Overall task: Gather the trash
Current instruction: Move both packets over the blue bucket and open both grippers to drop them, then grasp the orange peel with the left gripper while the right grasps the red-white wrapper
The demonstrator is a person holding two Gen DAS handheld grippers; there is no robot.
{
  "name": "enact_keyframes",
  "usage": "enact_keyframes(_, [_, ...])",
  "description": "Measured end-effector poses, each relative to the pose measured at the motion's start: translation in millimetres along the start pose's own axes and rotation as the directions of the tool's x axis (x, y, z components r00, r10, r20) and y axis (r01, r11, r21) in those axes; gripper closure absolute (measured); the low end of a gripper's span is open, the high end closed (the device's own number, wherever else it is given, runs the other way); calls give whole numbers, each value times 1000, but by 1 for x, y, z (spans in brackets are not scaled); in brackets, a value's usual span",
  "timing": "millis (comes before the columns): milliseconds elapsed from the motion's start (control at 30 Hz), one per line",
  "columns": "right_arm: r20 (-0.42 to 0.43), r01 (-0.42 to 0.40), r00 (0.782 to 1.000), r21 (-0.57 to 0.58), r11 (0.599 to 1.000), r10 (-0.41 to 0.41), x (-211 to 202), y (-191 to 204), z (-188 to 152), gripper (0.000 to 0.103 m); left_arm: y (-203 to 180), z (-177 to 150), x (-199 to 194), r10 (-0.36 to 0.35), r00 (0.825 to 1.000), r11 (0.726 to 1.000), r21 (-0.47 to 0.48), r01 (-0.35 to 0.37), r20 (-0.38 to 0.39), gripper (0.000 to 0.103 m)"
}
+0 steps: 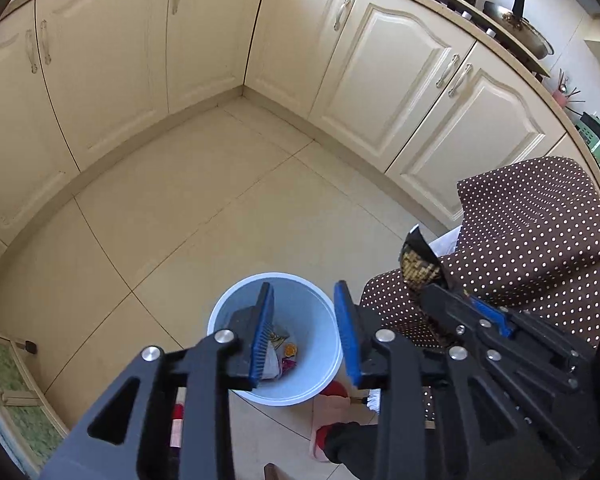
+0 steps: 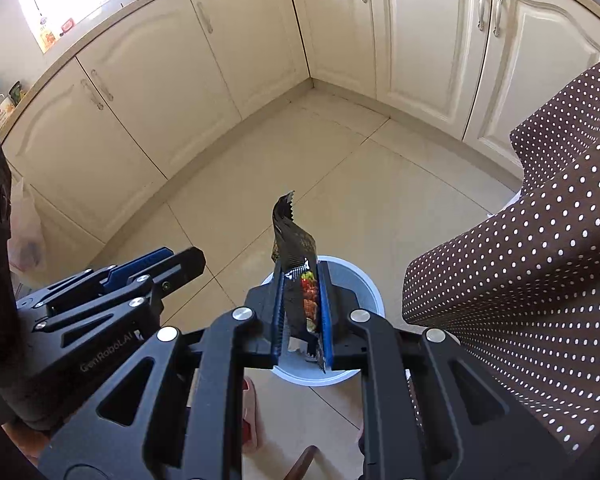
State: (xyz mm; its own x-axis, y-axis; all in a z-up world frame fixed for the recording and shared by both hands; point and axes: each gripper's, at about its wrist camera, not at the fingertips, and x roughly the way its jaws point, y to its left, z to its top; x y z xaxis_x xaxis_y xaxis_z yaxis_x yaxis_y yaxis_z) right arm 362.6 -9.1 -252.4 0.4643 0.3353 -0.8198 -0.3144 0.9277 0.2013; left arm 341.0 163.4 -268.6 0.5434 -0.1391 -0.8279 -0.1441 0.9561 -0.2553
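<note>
1. Above the tiled floor, the right gripper (image 2: 302, 312) is closed on a dark snack wrapper (image 2: 300, 264), which stands long-ways up out of the fingers.
2. Directly under it is the blue bin (image 2: 370, 288), already with some trash inside.
3. The left gripper (image 1: 304, 332) has its fingers apart and holds nothing; it hangs over the same bin (image 1: 320, 360).
4. I judge that releasing the wrapper is next, since the right gripper is already over the bin's opening.
</note>
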Motion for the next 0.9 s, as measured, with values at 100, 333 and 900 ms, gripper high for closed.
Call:
enact_keyframes(100, [1,-1,1000,1,1000,1,0,1,0,88,0,3,-4,6,1000,1000,2,-6,10,70])
enact_keyframes(333, [12,-9,1000,-1,1000,9,-1,2,2,86,2,3,-12,26,999,1000,1,-26,25,68])
enact_keyframes(900, [60,2,998,-11,1000,-2,-25,5,7,86,1,7,-39,53,996,999,7,-54,75,60])
